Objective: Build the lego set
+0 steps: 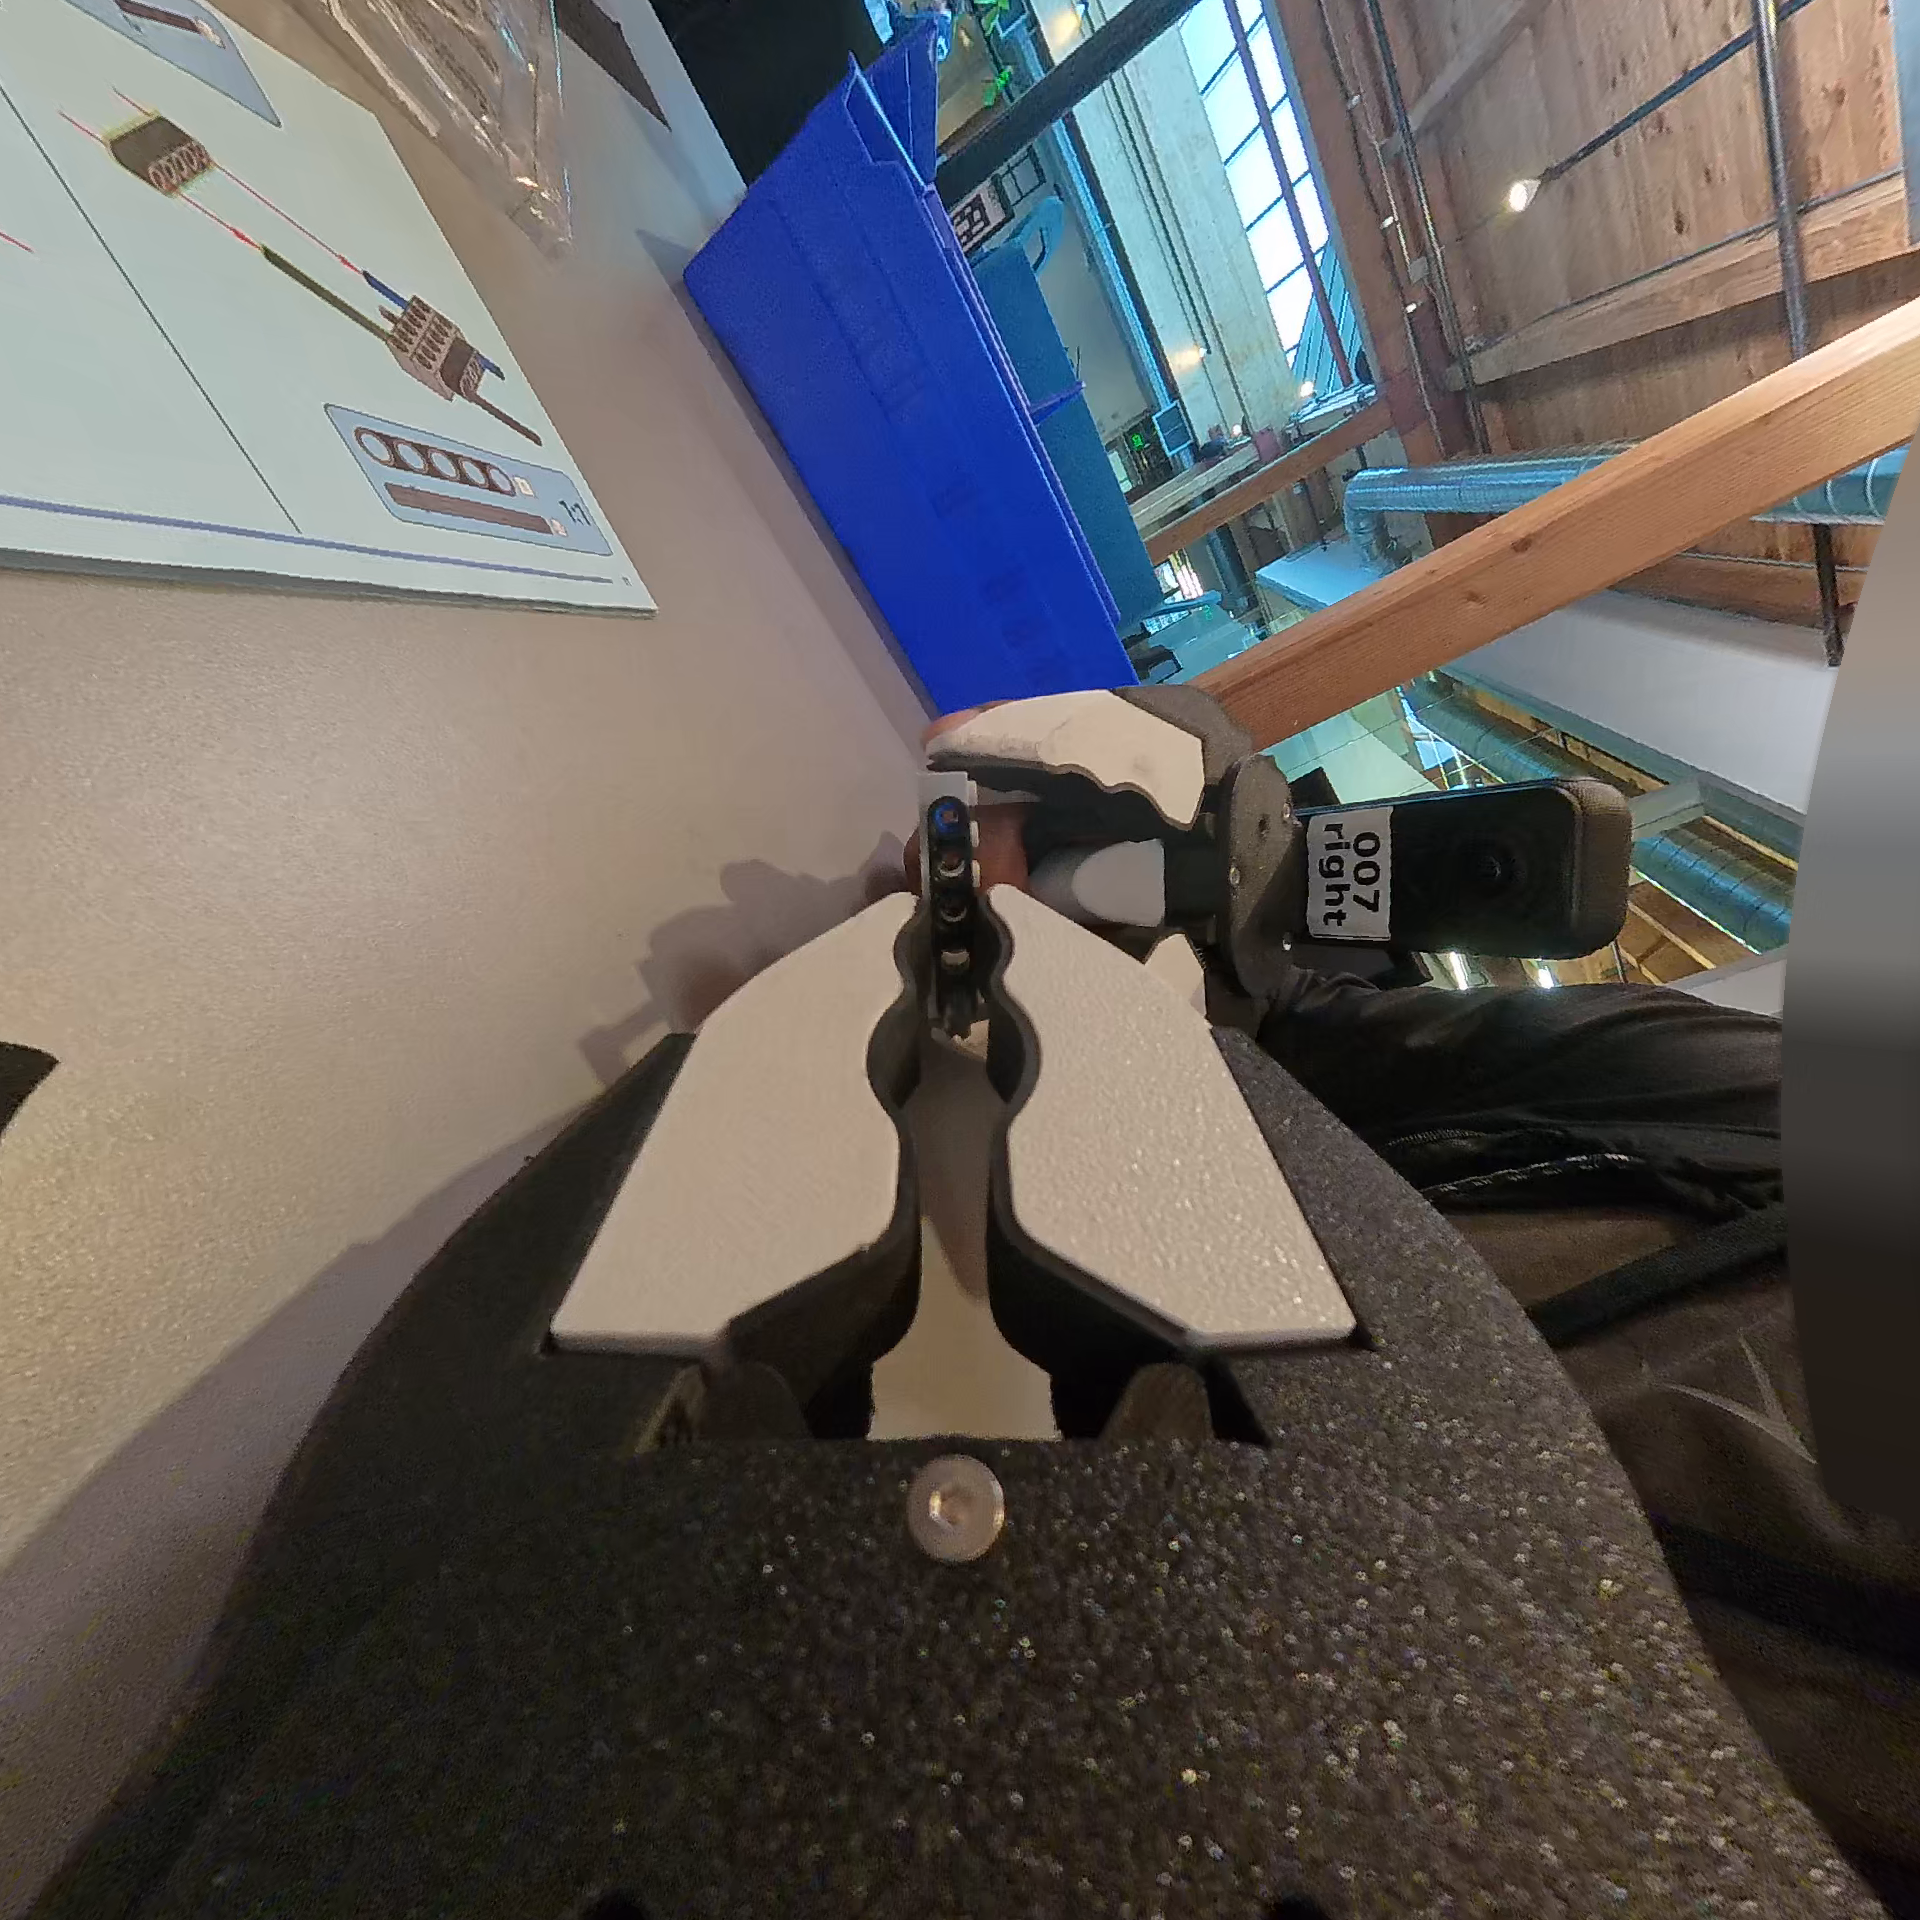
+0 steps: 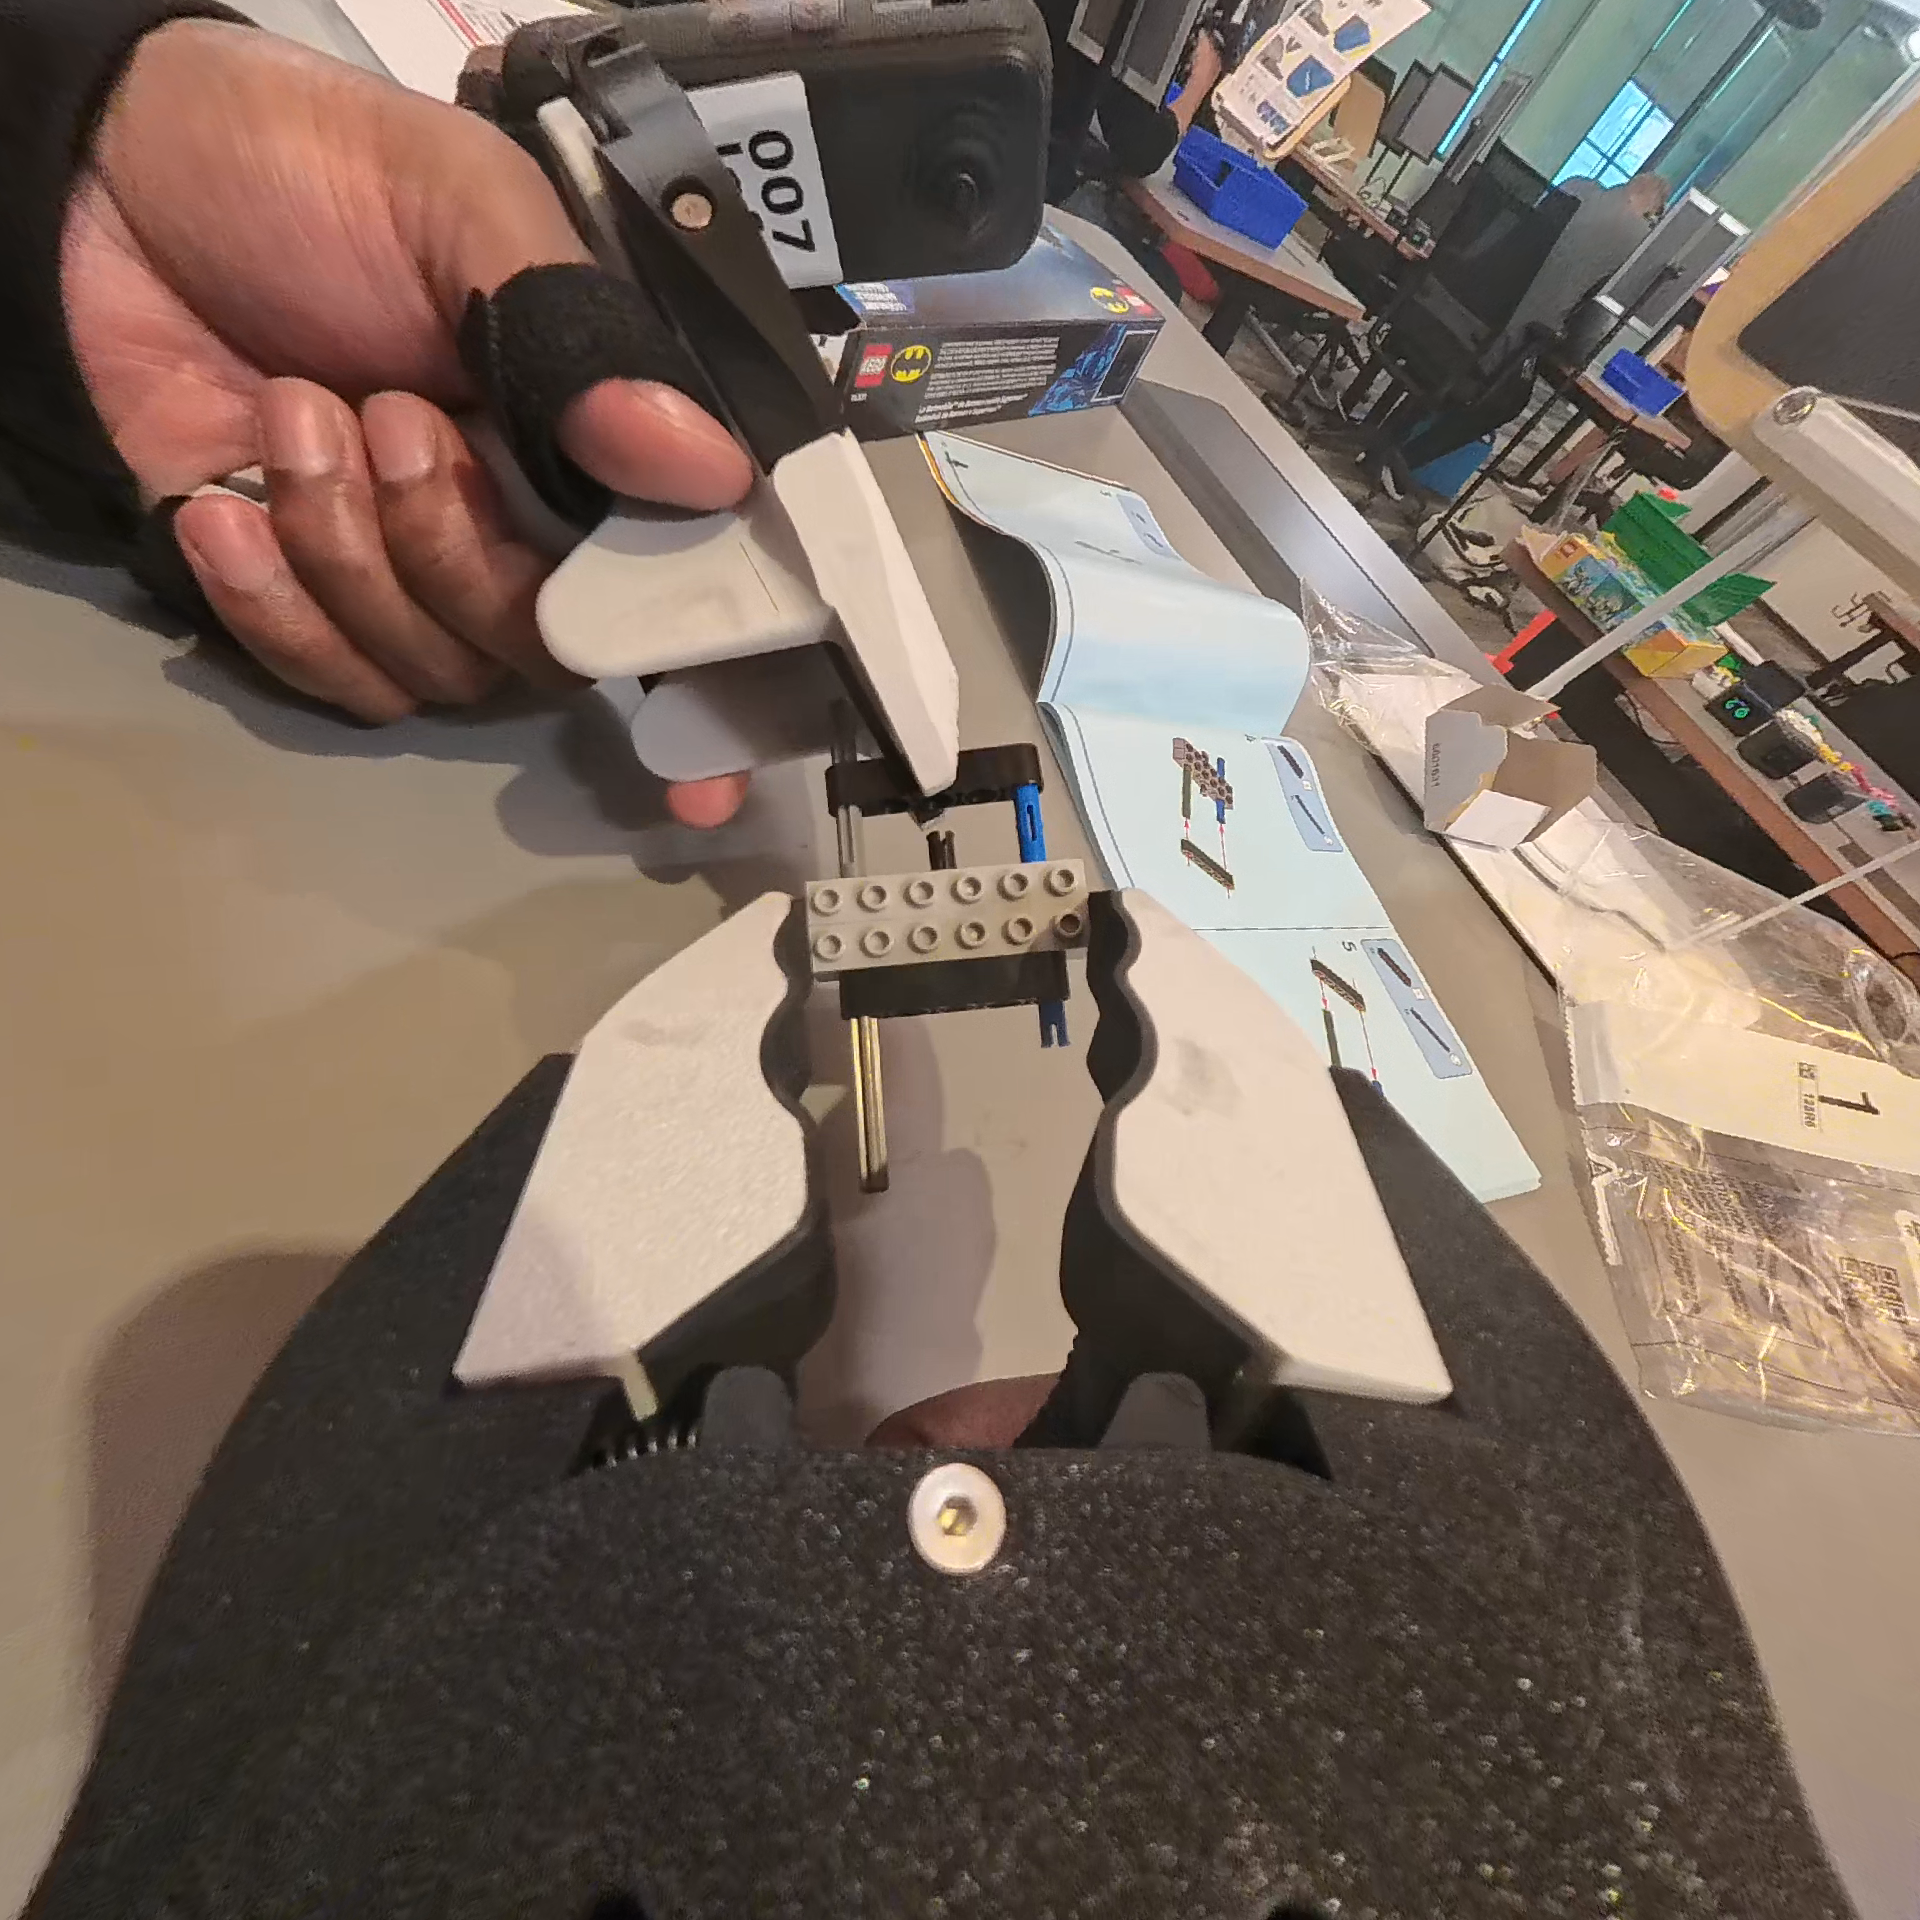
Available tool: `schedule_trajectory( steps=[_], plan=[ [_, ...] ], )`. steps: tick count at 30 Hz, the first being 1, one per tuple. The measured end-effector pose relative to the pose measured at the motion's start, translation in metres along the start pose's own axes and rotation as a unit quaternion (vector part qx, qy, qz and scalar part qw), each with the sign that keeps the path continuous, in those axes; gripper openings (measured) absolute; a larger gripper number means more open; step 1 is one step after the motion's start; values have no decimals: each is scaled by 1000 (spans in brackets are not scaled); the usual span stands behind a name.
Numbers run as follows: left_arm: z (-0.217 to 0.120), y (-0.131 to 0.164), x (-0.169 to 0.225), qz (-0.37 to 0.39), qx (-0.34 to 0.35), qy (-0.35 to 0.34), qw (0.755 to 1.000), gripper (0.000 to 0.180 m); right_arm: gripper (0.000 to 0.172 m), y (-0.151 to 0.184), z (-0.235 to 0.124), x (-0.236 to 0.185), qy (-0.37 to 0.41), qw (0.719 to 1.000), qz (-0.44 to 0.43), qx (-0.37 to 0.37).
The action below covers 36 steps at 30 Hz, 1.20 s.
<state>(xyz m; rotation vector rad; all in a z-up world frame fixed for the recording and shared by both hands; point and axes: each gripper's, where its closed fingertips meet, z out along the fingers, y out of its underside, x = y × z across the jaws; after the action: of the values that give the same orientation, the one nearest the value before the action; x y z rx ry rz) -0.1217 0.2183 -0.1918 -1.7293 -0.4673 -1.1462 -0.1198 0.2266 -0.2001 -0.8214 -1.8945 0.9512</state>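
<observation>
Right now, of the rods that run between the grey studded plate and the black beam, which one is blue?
The blue rod is the one at the right end of the grey studded plate, toward the open booklet. The rod at the left end is metallic grey, the short middle one is black.

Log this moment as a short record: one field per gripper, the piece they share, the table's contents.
left gripper: shut on the black beam
right gripper: shut on the grey studded plate, one pad at each end
joined by: blue pin and grey axle
table: open instruction booklet, plastic bags, dark box
</observation>
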Motion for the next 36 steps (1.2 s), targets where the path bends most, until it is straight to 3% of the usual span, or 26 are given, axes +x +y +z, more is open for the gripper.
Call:
schedule_trajectory(
  steps=[13,19,36],
  plan=[
    [2,-5,14,20,9,19,1000,16,52,-7,-2,5,20,999,12,24],
    [5,-4,20,46,5,13,999,28,52,-12,-5,13,42,998,27,42],
    [18,3,24,97,12,-26,995,24,52,-29,-13,16,86,992,19,92]
  ],
)
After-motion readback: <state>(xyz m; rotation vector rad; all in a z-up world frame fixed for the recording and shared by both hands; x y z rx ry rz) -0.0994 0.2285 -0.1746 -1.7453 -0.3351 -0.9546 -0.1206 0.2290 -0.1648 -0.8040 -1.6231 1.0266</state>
